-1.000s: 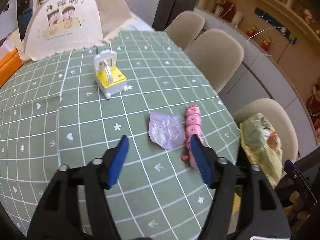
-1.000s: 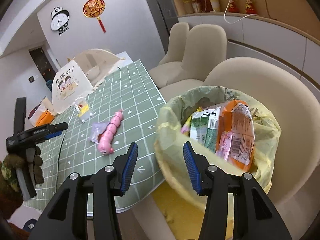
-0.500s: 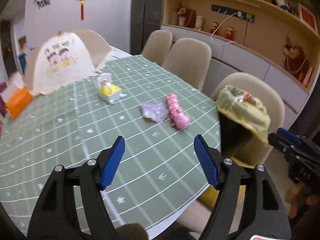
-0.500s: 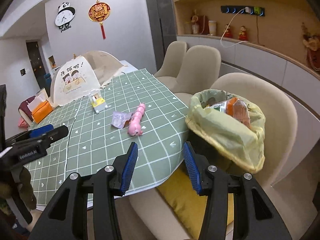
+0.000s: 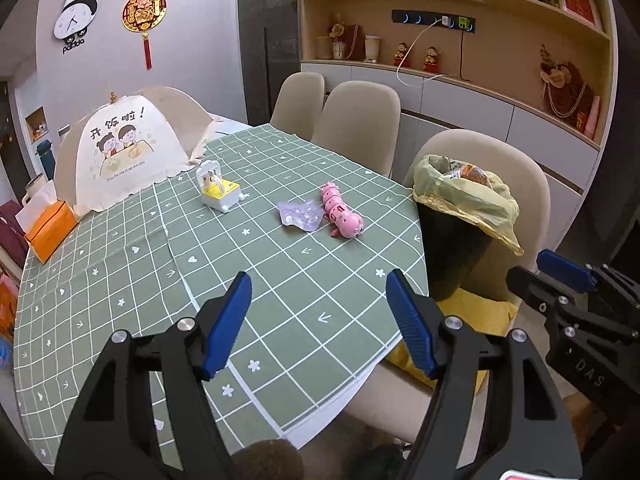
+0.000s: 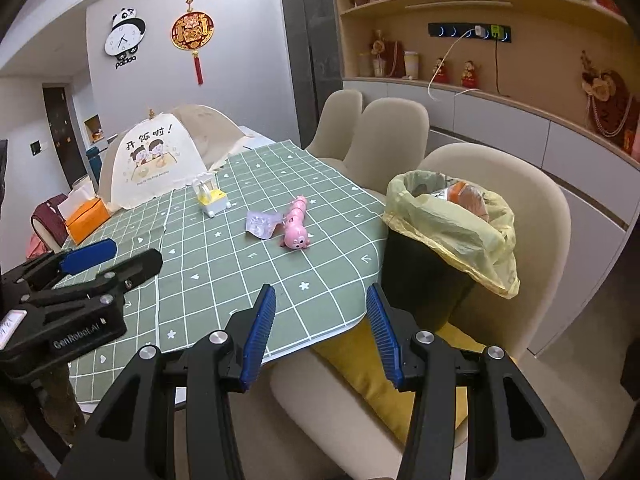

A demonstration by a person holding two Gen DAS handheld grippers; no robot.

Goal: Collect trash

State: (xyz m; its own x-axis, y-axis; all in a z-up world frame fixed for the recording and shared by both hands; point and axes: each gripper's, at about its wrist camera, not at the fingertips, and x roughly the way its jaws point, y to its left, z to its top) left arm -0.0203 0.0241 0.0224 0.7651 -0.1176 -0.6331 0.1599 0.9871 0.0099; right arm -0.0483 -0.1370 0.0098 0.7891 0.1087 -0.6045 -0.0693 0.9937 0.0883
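Both grippers hang off the table's near edge with nothing in them: the left gripper (image 5: 318,318) has its jaws spread wide above the green checked tablecloth (image 5: 224,240), and the right gripper (image 6: 320,328) is spread too, over the yellow cushion (image 6: 380,364) of the chair. Out on the cloth lies a crumpled purple wrapper (image 5: 300,216), touching the pink caterpillar toy (image 5: 342,216). The bin (image 6: 452,232), lined with a yellow bag, sits on the chair by the table's edge, packets showing inside
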